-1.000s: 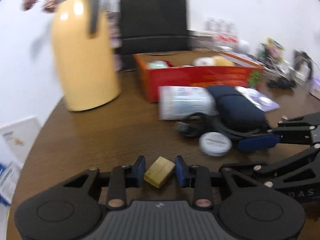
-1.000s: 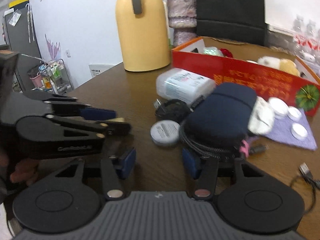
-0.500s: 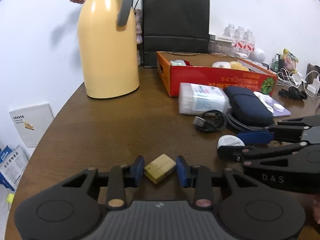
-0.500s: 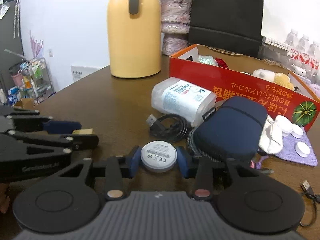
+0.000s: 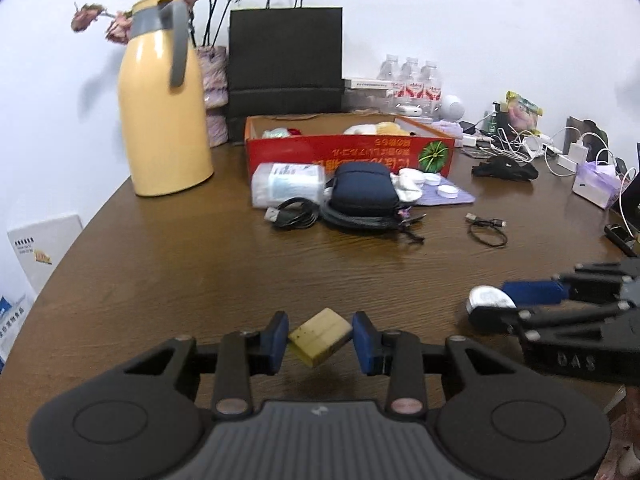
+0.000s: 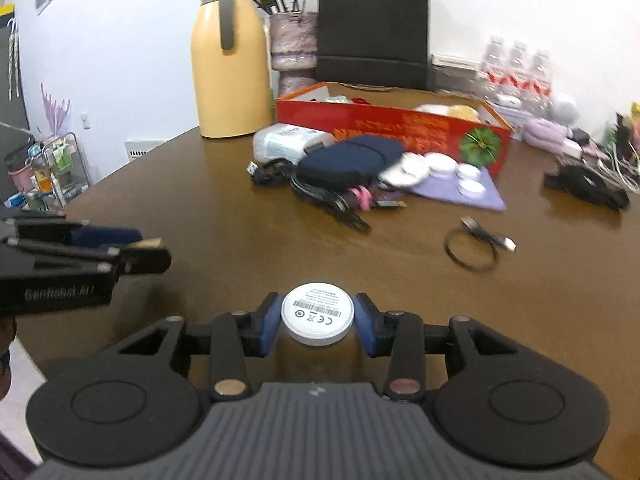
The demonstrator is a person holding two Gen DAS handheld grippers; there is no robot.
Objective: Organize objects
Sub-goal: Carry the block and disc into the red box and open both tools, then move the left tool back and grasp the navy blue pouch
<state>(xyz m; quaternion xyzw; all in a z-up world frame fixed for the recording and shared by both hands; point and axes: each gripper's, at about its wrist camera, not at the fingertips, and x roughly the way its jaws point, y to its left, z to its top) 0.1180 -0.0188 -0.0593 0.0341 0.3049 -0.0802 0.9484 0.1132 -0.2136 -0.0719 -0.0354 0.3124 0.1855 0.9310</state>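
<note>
The small yellow block point(image 5: 320, 336) sits pinched between the blue pads of the left tool point(image 5: 320, 342), lifted a little above the brown tabletop point(image 5: 200, 264). The white round disc point(image 6: 317, 313) is squeezed the same way in the right tool point(image 6: 317, 320), which is partly closed around it. Both tools are well apart from the red box point(image 5: 348, 156), on the near side of it. Just in front of the red box lie a dark blue pouch point(image 5: 362, 188), a clear plastic pack point(image 5: 286, 188), a coiled black cable point(image 5: 294, 216) and a purple cloth point(image 5: 444, 198) with small white caps on it. A yellow jug point(image 5: 164, 116) stands left of the red box, and a black paper bag point(image 5: 286, 60) stands behind it.
</note>
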